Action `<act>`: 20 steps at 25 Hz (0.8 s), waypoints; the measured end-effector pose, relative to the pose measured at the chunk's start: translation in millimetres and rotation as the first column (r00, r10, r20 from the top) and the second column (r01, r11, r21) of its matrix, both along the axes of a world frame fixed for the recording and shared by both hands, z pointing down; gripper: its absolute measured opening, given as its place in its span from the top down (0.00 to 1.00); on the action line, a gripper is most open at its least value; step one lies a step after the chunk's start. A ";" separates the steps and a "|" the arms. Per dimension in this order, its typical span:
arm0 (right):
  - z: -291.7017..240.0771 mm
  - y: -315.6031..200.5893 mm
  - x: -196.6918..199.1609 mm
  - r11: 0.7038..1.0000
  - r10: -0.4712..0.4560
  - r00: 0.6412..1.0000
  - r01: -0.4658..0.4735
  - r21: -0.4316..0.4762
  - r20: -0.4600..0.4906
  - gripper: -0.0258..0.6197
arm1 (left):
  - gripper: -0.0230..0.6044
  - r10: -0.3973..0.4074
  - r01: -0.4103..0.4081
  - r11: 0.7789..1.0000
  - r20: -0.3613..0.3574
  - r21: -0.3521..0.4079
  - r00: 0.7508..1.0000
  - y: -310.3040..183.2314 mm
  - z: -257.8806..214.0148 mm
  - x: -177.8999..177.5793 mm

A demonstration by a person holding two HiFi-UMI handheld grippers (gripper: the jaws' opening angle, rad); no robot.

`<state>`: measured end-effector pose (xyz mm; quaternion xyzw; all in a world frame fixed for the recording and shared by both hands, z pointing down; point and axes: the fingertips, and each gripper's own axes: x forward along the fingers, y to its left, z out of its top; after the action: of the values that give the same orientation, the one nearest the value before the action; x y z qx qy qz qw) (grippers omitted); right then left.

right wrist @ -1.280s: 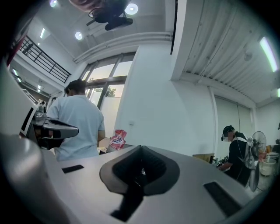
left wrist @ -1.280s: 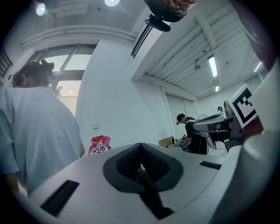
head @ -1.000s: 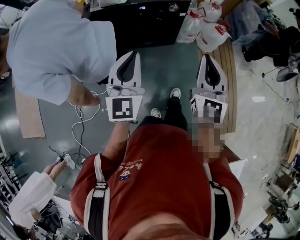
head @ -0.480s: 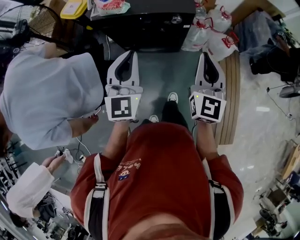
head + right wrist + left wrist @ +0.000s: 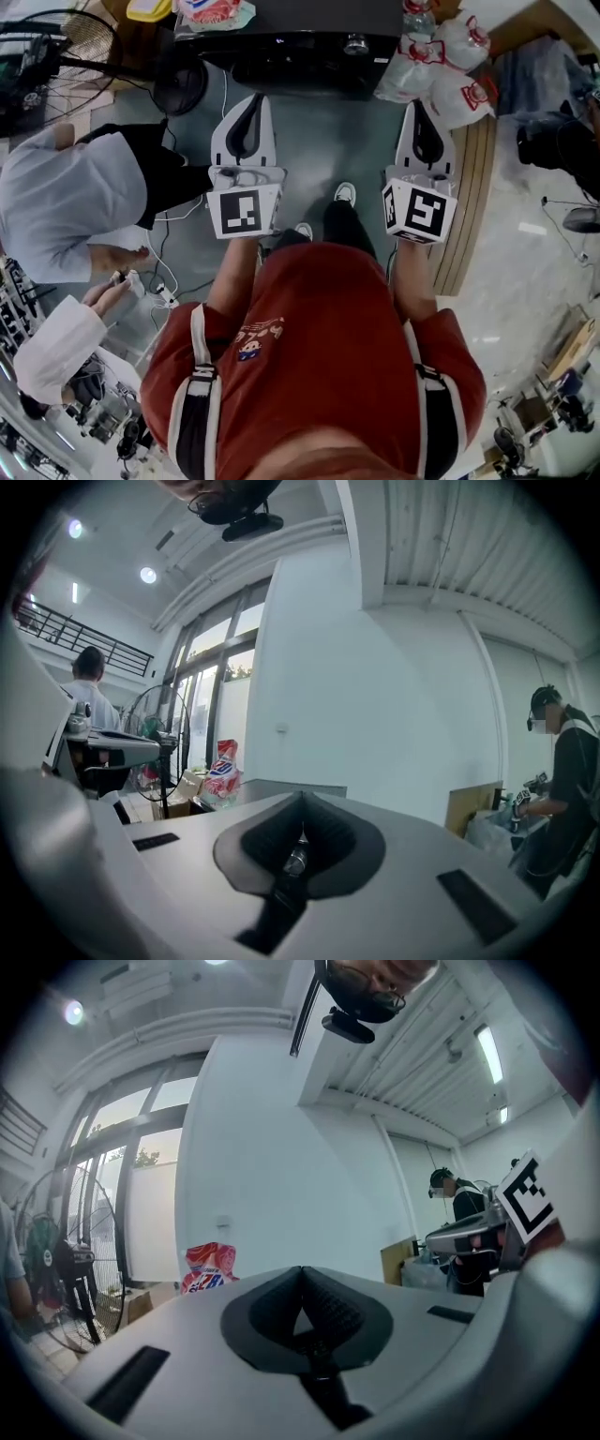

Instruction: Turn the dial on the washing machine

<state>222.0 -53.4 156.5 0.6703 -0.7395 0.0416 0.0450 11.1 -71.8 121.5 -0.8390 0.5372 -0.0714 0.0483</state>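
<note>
Left gripper (image 5: 255, 99) and right gripper (image 5: 413, 105), jaws closed and empty, point toward the washing machine (image 5: 300, 56), top centre

Black washing machine (image 5: 291, 58), standing on the grey floor (image 5: 328, 131) at the head view's top edge, dark control panel facing the person, small round silver dial (image 5: 354, 41) right of the panel's middle, nothing touching it
</note>
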 end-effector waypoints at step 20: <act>180.6 -92.8 -31.1 0.991 -0.013 1.000 0.012 -0.134 -0.006 0.93 | 0.95 -0.013 0.015 0.994 0.019 -0.104 1.000 -78.1 180.4 -17.6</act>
<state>190.9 -146.3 337.1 0.6615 -0.7390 0.0884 0.0926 -6.4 -149.9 301.9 -0.8359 0.5381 -0.1073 0.0087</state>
